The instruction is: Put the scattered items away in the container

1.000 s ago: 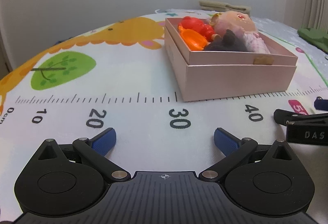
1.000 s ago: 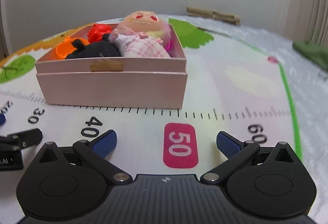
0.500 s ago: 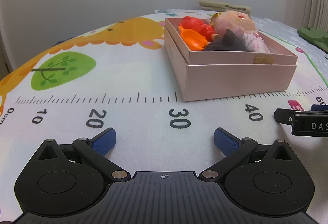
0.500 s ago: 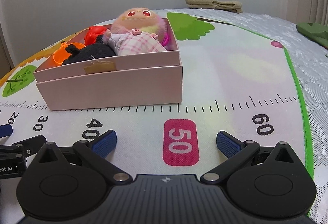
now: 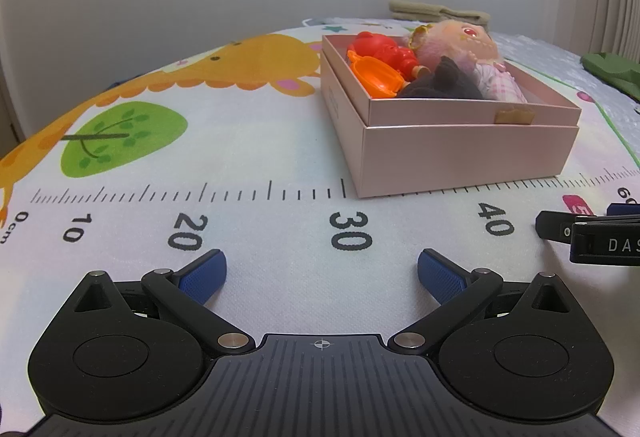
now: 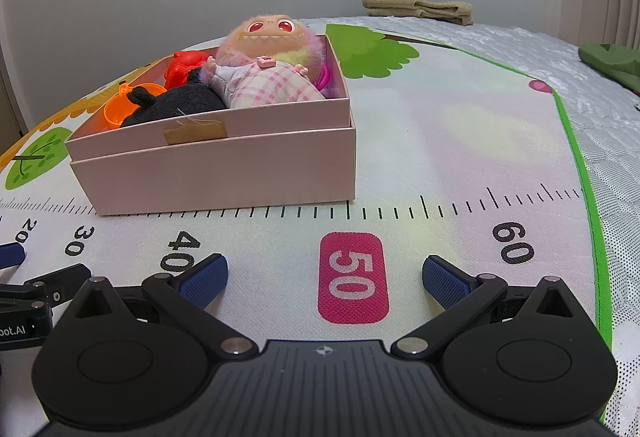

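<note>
A pink cardboard box [image 5: 460, 153] [image 6: 224, 173] stands on the printed play mat. Inside it lie a fuzzy pink doll in a checked outfit [image 5: 472, 53] [image 6: 268, 73], a red toy [image 5: 380, 51] [image 6: 186, 67], an orange plastic piece [image 5: 374, 77] [image 6: 120, 107] and a black plush [image 5: 444, 83] [image 6: 176, 105]. My left gripper [image 5: 322, 271] rests low on the mat in front of the box, open, with nothing between its blue pads. My right gripper [image 6: 324, 277] stands open over the pink "50" mark, also with nothing in it.
The mat [image 5: 160, 165] carries a ruler print, a giraffe and green trees. Folded beige cloth [image 6: 418, 9] lies by the far wall and a green cloth [image 6: 612, 59] at the right edge. Each view shows part of the other gripper at its side edge.
The left view is almost unchanged. The right gripper has swung and risen a little, so the box now sits further left and the "60" mark is clearer. Both stay open.
</note>
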The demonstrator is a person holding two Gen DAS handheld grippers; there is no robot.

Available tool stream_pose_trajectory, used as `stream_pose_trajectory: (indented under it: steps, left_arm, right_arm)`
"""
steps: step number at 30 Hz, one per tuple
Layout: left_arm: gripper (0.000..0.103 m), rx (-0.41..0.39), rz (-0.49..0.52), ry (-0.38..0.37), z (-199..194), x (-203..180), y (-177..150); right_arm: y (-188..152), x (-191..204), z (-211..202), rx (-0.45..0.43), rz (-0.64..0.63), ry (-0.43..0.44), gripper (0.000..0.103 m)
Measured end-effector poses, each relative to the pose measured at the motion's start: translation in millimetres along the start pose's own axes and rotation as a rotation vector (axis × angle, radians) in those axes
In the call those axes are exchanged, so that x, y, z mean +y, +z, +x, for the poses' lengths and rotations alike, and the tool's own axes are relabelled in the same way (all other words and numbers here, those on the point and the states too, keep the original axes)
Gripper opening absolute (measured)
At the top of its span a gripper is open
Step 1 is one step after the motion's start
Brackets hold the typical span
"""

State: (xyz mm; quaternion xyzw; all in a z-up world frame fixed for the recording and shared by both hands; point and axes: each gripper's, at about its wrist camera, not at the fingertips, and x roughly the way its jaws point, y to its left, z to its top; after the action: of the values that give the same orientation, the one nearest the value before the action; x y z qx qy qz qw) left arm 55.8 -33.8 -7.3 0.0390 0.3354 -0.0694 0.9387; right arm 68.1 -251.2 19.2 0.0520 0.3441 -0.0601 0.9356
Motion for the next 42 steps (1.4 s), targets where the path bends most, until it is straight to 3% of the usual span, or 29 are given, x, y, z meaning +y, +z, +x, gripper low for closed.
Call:
stream_pose_trajectory:
  steps: [42]
  left_arm:
    - [0.103,0.001,-0.004,-0.006,0.6,0.3,0.5]
  right_arm:
    - [-1.8,3.2,-1.8,-0.001,0.003,-0.003,0.103]
